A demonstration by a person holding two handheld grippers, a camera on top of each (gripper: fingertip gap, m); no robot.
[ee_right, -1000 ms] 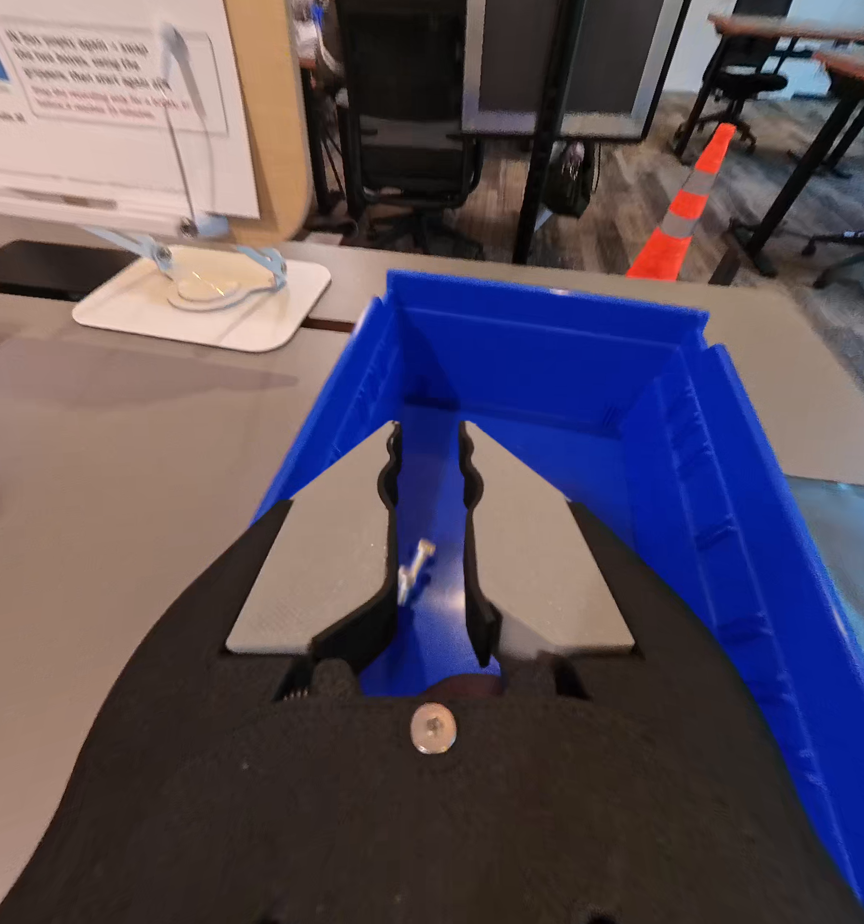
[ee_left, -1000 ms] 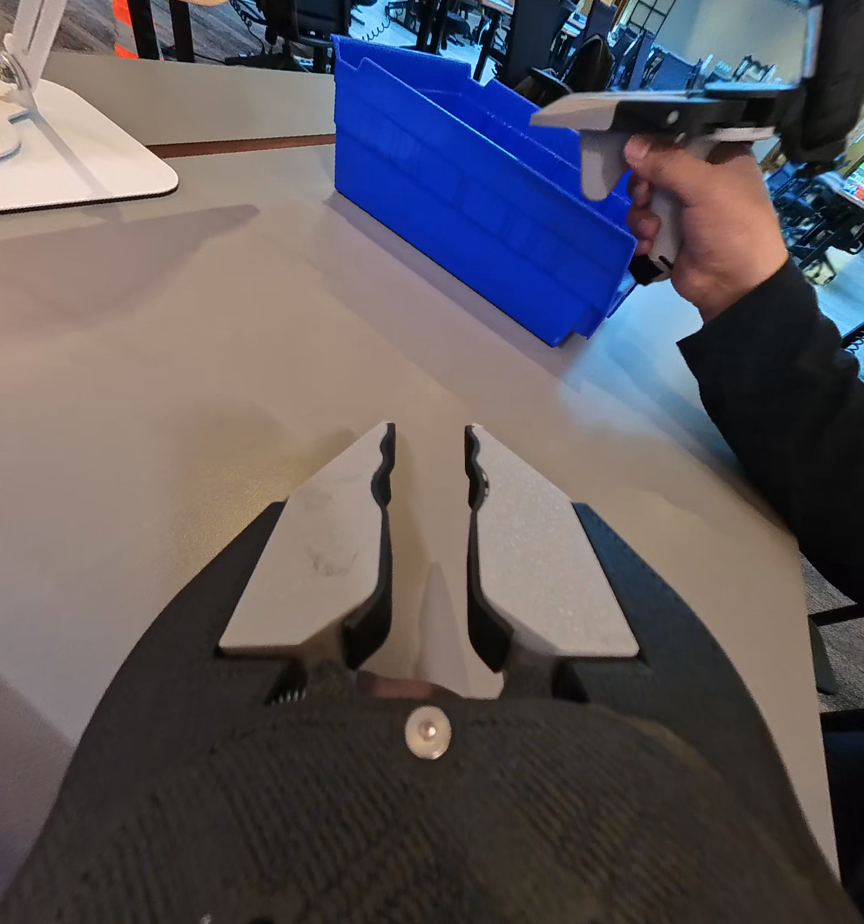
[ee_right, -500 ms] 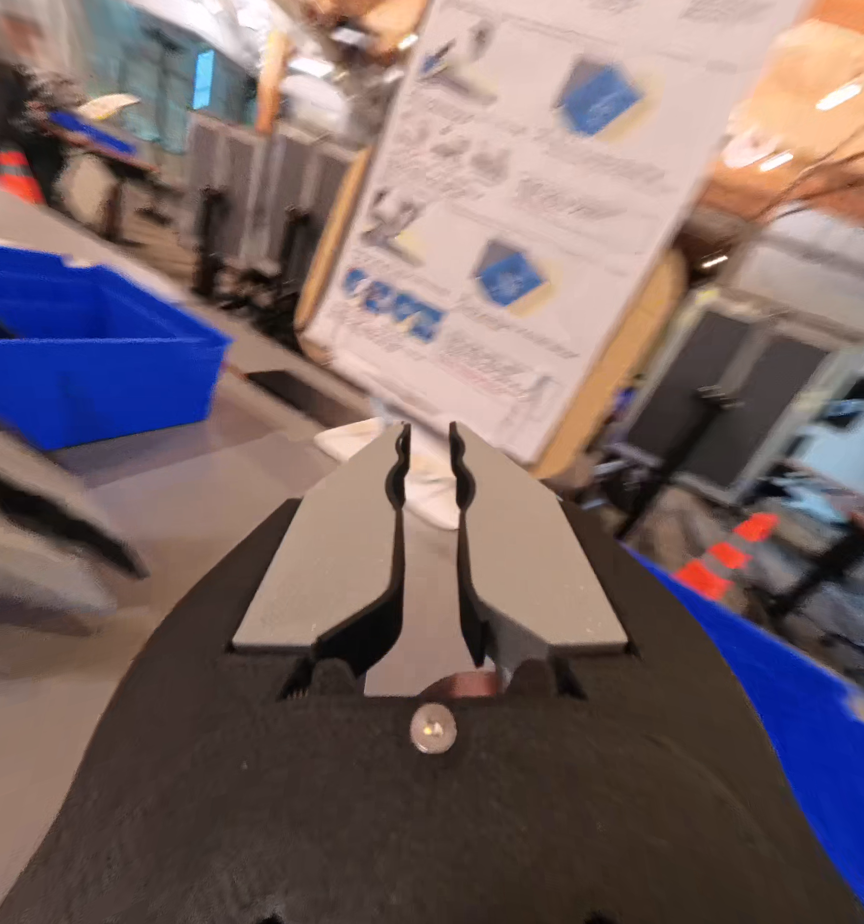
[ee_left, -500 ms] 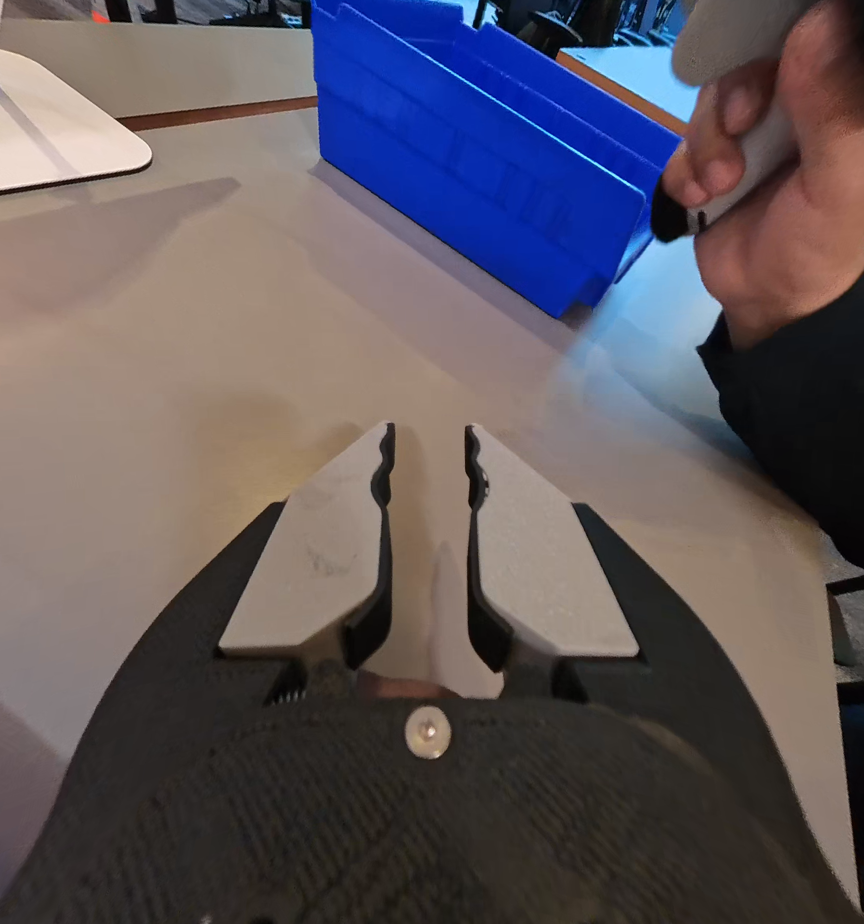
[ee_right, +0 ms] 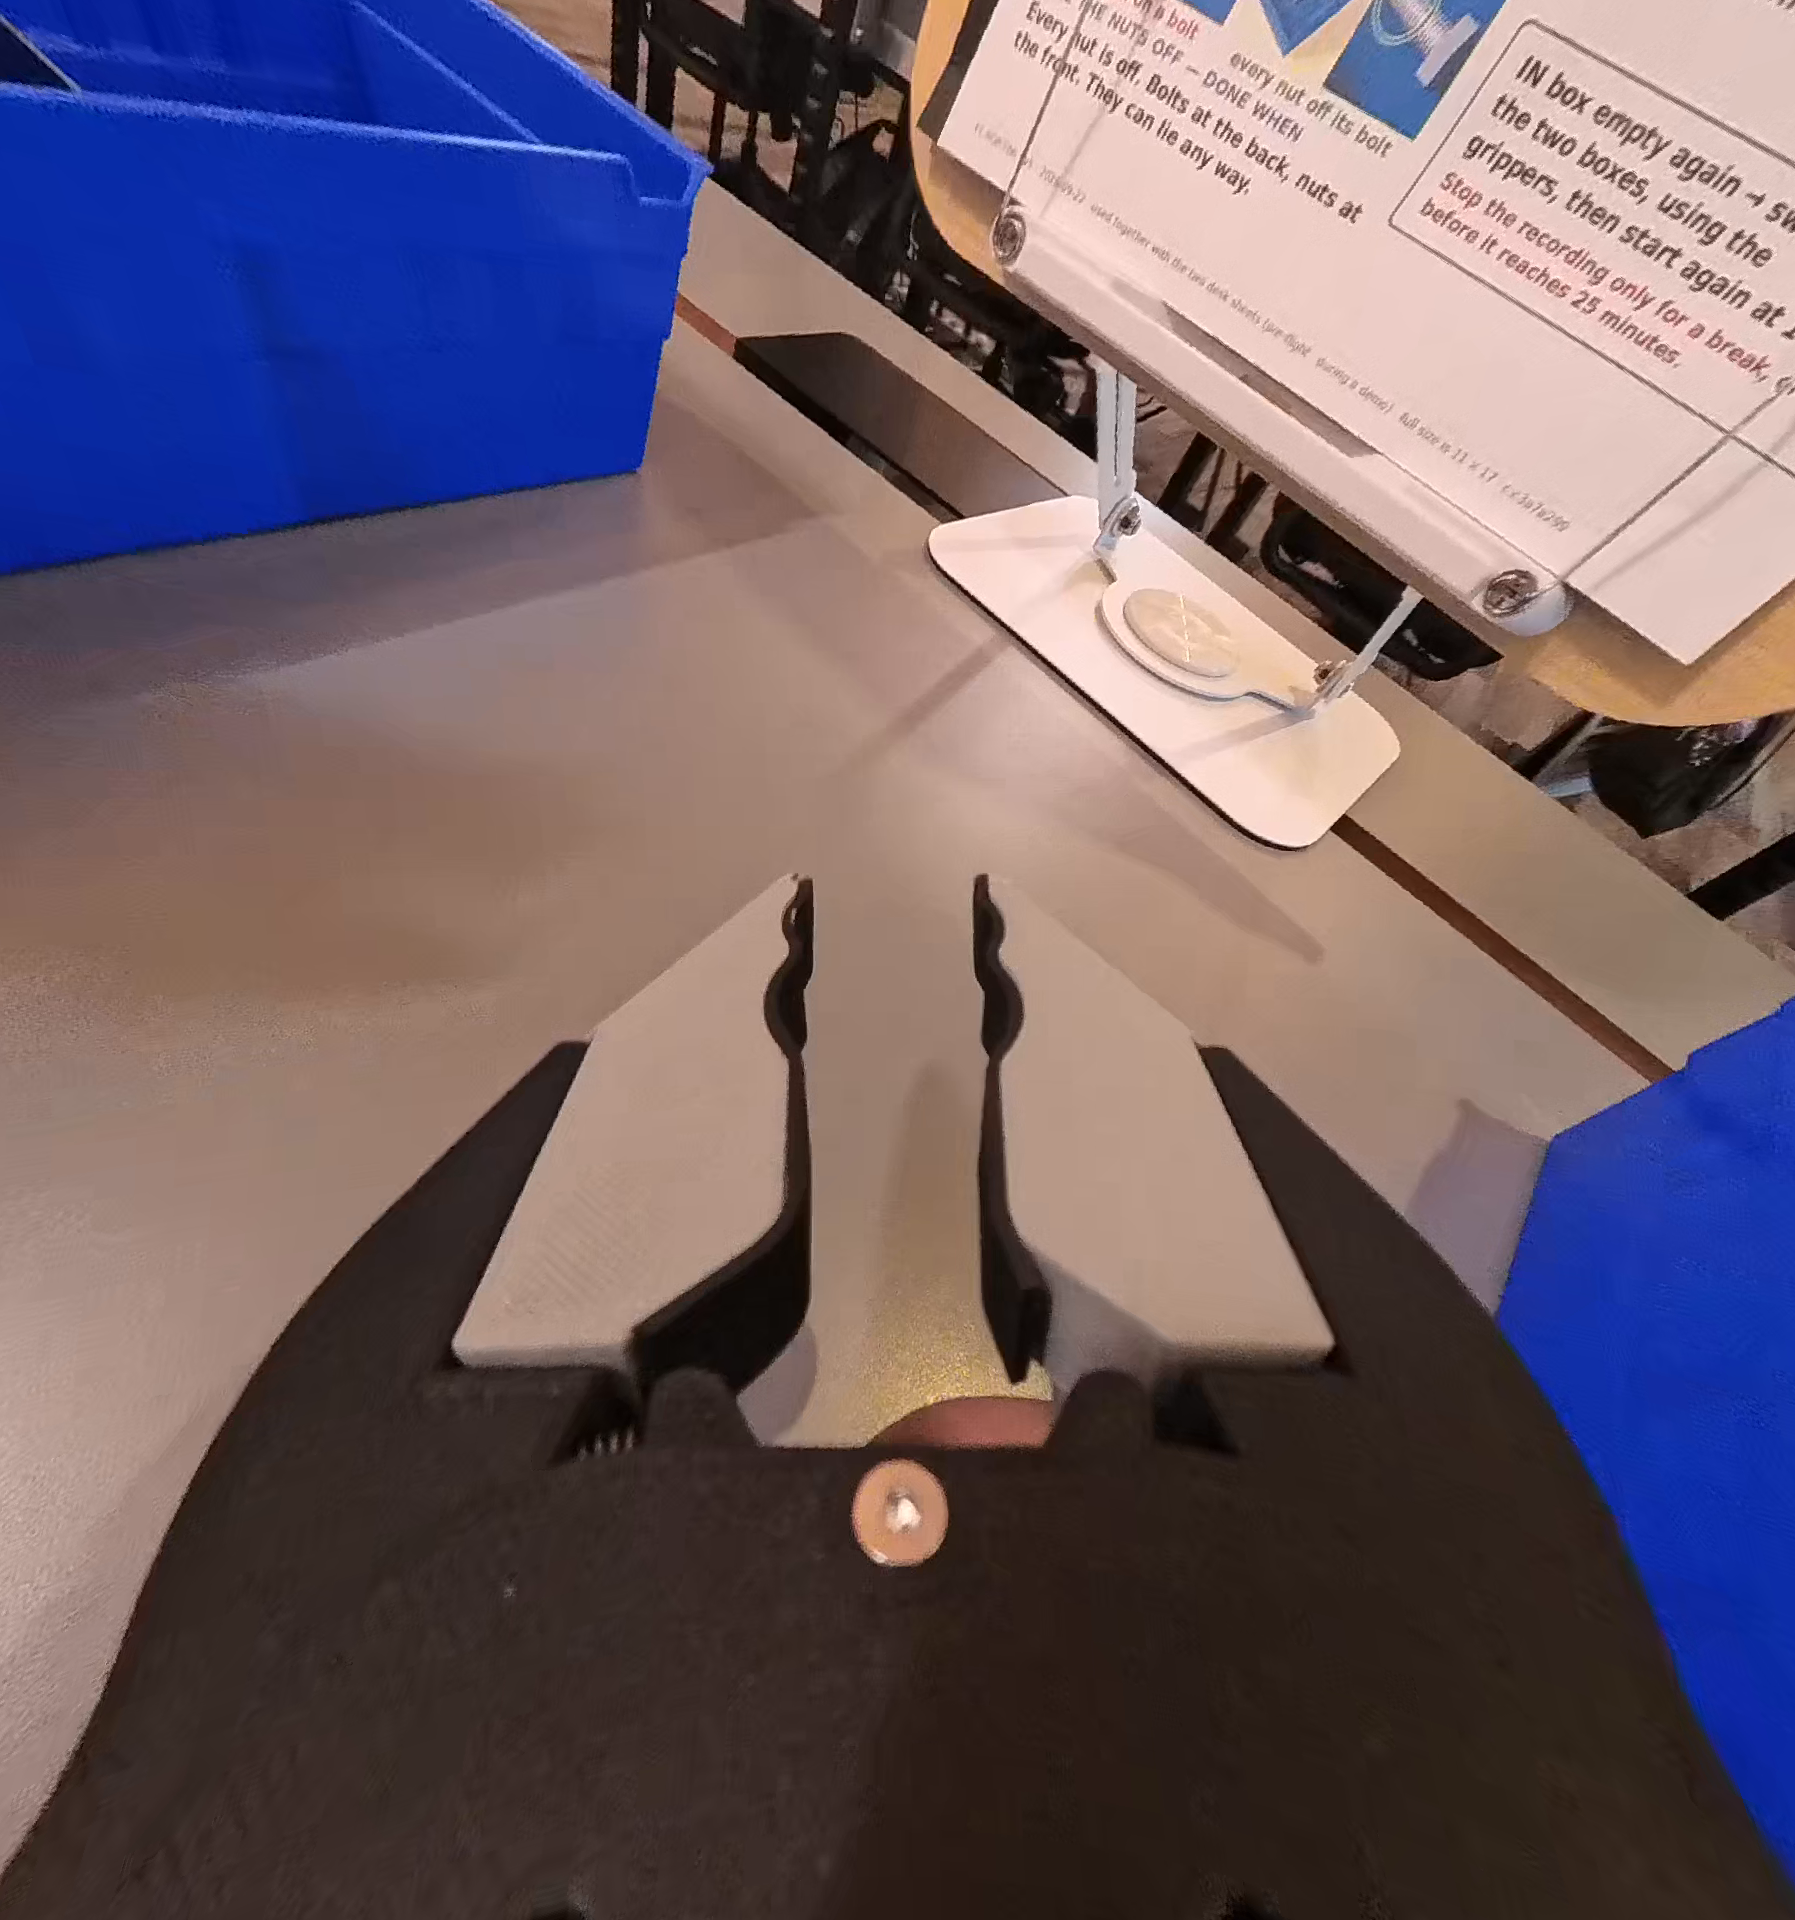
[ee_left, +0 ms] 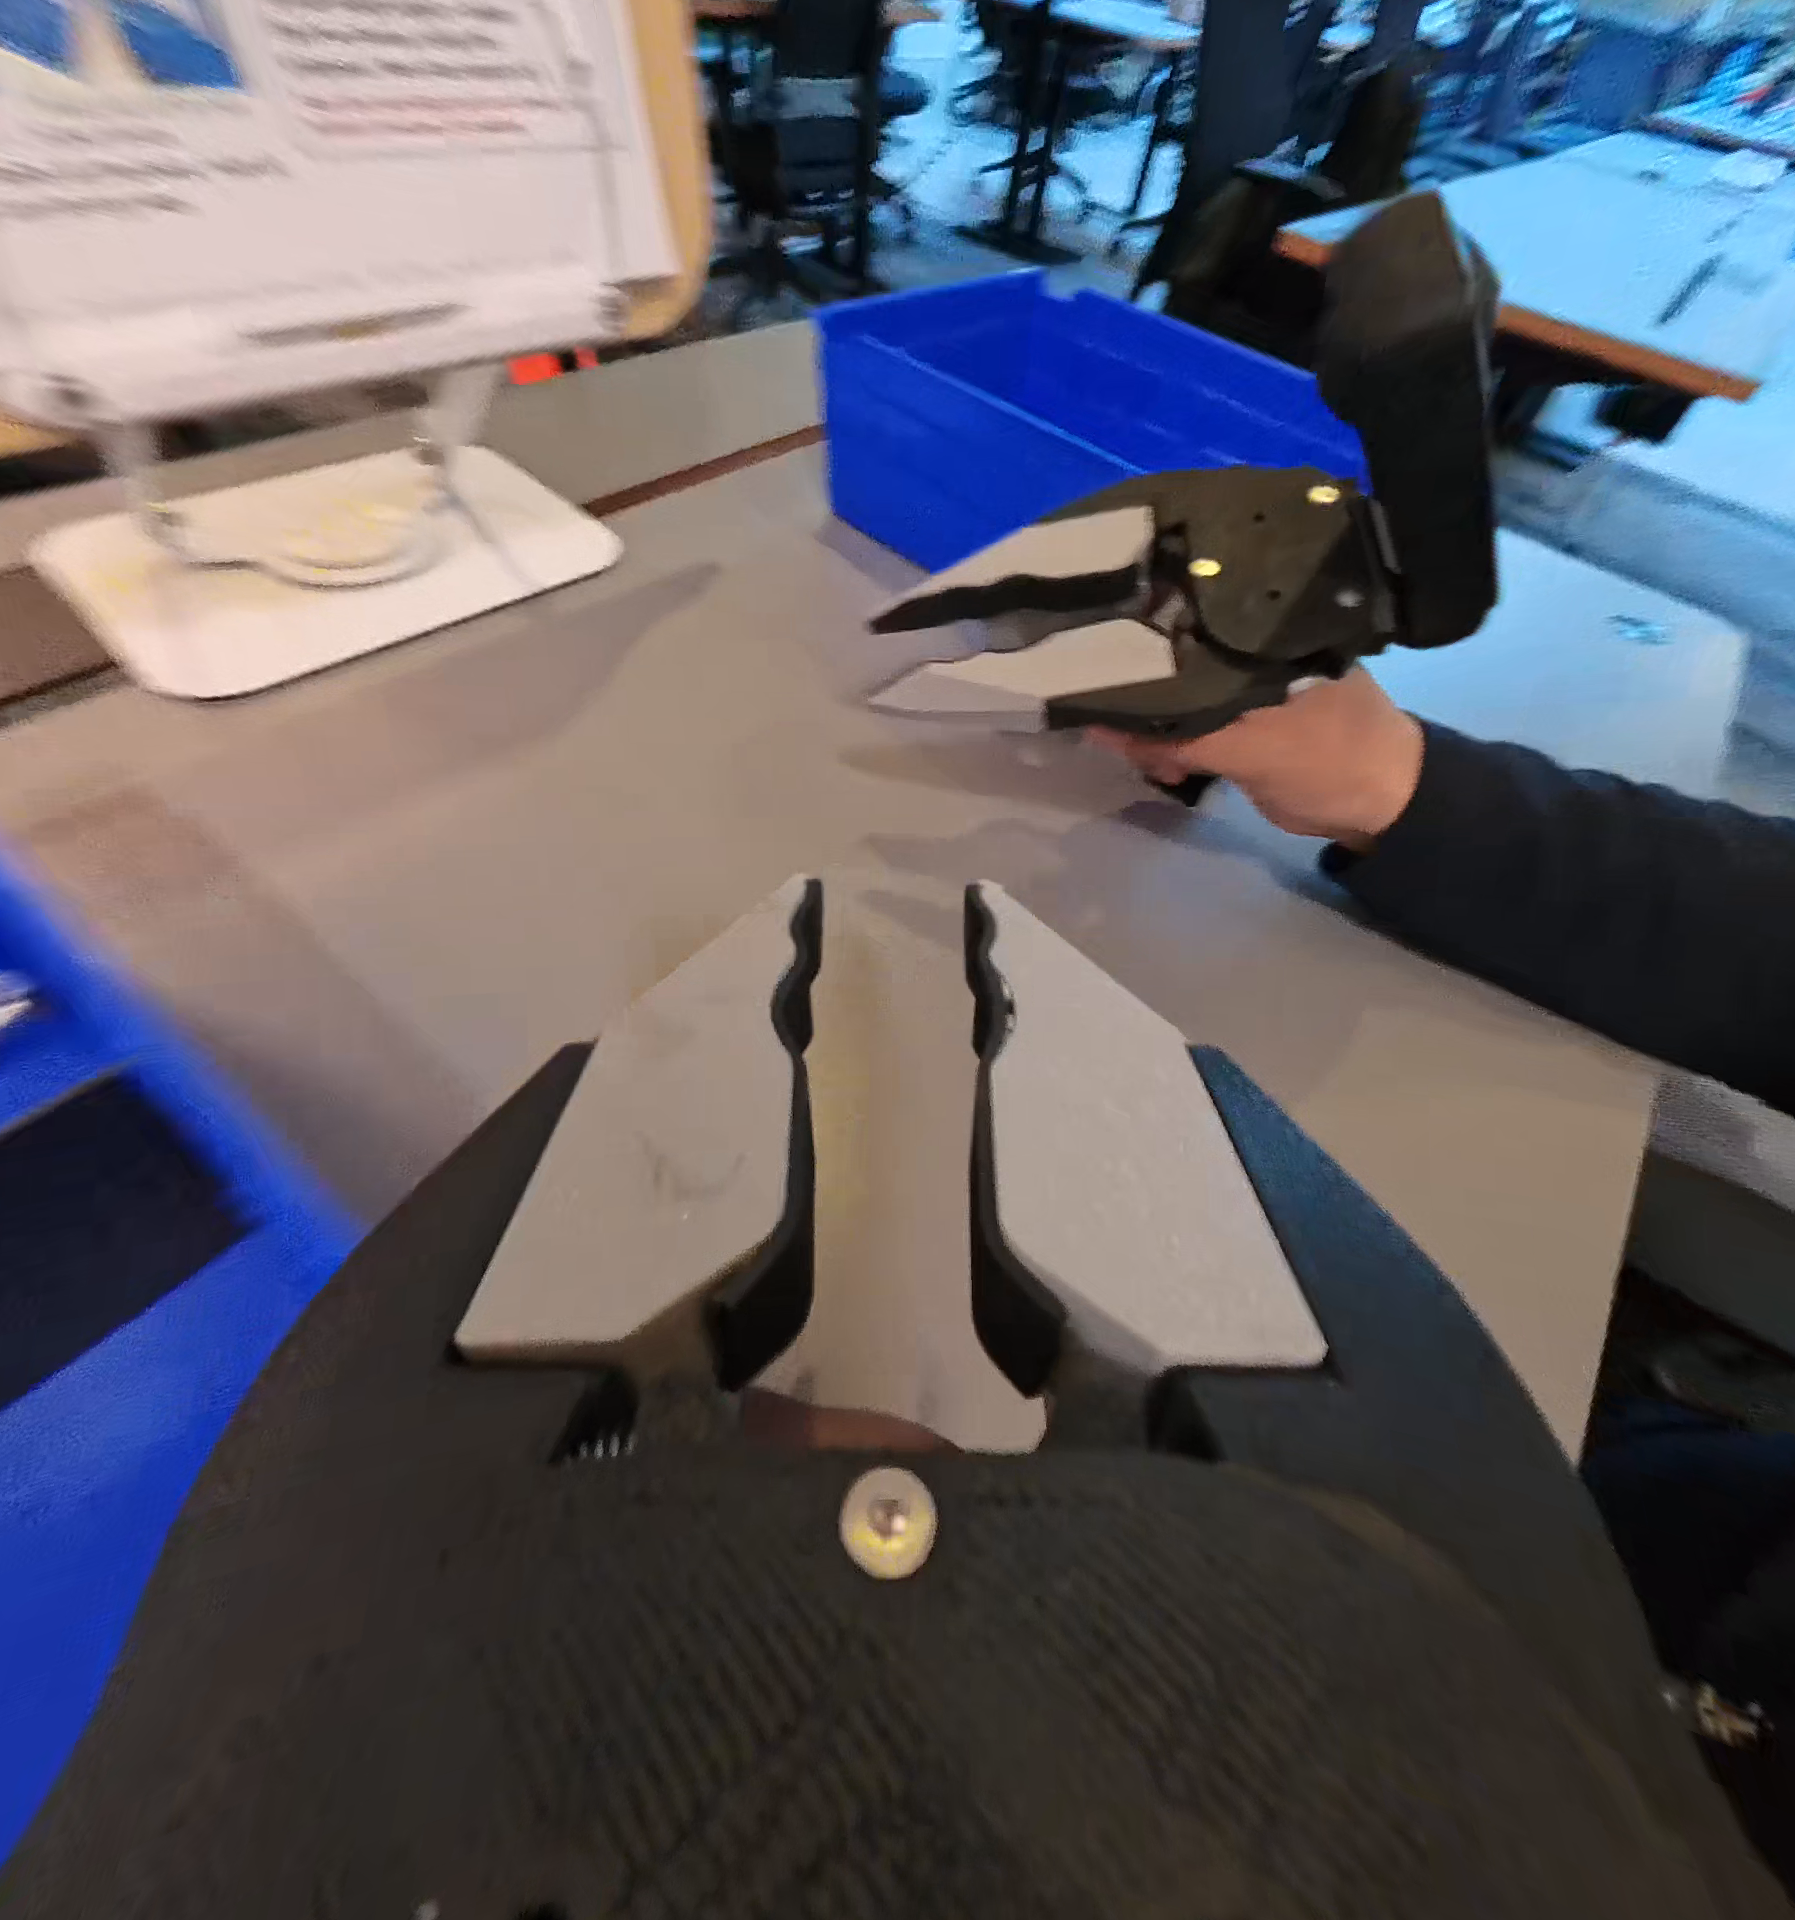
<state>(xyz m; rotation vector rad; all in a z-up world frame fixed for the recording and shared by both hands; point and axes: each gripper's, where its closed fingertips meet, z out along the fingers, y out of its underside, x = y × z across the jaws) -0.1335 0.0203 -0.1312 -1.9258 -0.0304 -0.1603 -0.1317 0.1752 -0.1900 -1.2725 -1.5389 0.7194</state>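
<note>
My left gripper [ee_left: 893,894] is open and empty, held low over the bare grey table [ee_left: 560,831]. My right gripper [ee_right: 893,894] is open and empty too, low over the same table [ee_right: 353,831]. In the left wrist view the right gripper [ee_left: 882,655] lies on its side, just above the table in front of a blue bin [ee_left: 1028,416], held by a hand [ee_left: 1298,758] in a dark sleeve. A second blue bin [ee_left: 51,1299] stands close at my left gripper's left. Both bins show in the right wrist view, one at the upper left [ee_right: 249,312] and one at the right edge [ee_right: 1703,1403].
A printed sign [ee_right: 1444,208] on a white stand with a flat base [ee_right: 1163,665] stands at the table's back; it also shows in the left wrist view [ee_left: 332,561]. Chairs and other desks lie beyond. The table's near right edge [ee_left: 1641,1195] is close. The gap from one gripper's tips to the other's is roughly 15 centimetres. My right gripper's tips are some 25 centimetres from the printed sign [ee_right: 1444,208]. My left wrist view [ee_left: 337,126] looks at it from another angle.
My right gripper left the inside of the blue bin, swung left and came down near the table. My left gripper turned, bringing the sign and the second bin into view.
</note>
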